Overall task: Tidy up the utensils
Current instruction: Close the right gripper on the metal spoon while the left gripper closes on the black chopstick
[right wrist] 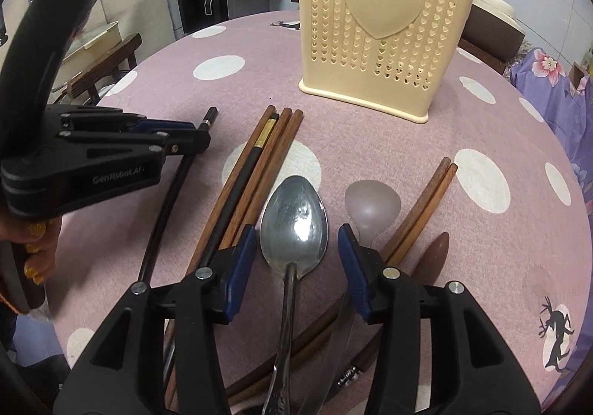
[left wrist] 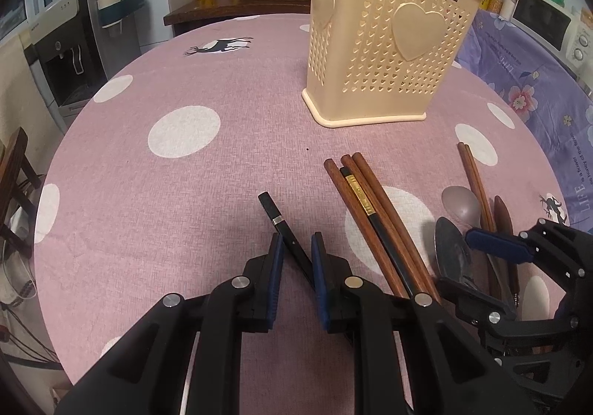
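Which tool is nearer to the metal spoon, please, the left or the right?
Right. The right tool straddles the metal spoon, its bowl between the open fingers. The left tool sits off to the spoon's left, beyond the bundle of chopsticks, shut on a black chopstick.

Both grippers (right wrist: 296, 259) are chunky black plastic with blue pads (right wrist: 241, 266), silver screws, "GenRobot.AI" on the left gripper (right wrist: 174, 129). Glittery gold nail polish on the hand (right wrist: 37, 259).

Even, soft indoor light; both views sharp at centre. Glare on the metal spoon (right wrist: 294, 220) bowl. Fisheye bends and darkens corners, strongest at 2 and 10 o'clock
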Action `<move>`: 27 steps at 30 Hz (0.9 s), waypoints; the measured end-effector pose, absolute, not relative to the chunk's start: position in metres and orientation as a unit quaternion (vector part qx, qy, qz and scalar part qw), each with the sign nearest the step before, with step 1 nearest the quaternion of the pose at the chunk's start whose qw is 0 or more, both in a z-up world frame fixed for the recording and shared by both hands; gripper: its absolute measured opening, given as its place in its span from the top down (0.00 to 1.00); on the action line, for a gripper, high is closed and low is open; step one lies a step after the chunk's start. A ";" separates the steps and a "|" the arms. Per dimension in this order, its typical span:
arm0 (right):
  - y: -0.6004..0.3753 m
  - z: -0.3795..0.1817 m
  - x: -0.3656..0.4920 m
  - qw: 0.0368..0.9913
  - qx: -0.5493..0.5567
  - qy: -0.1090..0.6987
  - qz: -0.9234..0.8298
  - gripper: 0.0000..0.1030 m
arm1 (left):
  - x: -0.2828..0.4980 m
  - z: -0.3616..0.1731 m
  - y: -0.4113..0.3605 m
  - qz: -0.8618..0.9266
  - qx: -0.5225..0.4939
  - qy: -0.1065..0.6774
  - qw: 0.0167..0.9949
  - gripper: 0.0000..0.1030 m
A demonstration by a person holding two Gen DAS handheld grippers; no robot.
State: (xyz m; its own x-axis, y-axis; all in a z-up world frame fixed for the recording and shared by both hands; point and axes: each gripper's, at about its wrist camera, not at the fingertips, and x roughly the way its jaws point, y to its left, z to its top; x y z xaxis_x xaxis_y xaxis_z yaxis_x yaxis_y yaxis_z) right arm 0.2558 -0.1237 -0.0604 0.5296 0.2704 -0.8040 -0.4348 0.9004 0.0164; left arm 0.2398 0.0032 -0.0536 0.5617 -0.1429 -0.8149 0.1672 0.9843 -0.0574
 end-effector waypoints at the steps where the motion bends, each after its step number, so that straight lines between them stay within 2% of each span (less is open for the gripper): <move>1: -0.122 -0.060 0.258 0.869 -0.094 0.443 0.201 0.54 | 0.240 -0.054 0.003 -0.087 0.014 0.461 0.883 0.83; 11: -0.118 -0.063 0.262 0.868 -0.086 0.450 0.190 0.55 | 0.237 -0.054 -0.006 -0.079 0.019 0.470 0.879 0.83; 19: -0.121 -0.065 0.262 0.871 -0.082 0.447 0.187 0.62 | 0.253 -0.053 -0.017 -0.072 0.038 0.475 0.876 0.84; 27: -0.122 -0.066 0.262 0.873 -0.082 0.444 0.184 0.62 | 0.254 -0.053 -0.021 -0.066 0.059 0.476 0.875 0.86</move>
State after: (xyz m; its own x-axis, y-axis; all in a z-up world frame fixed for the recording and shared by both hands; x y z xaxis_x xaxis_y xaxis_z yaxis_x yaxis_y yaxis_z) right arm 0.2616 -0.1221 -0.0661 0.5387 0.2483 -0.8051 -0.3934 0.9192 0.0203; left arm 0.2541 -0.0209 -0.0532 0.5373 -0.0599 -0.8412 0.1714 0.9844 0.0394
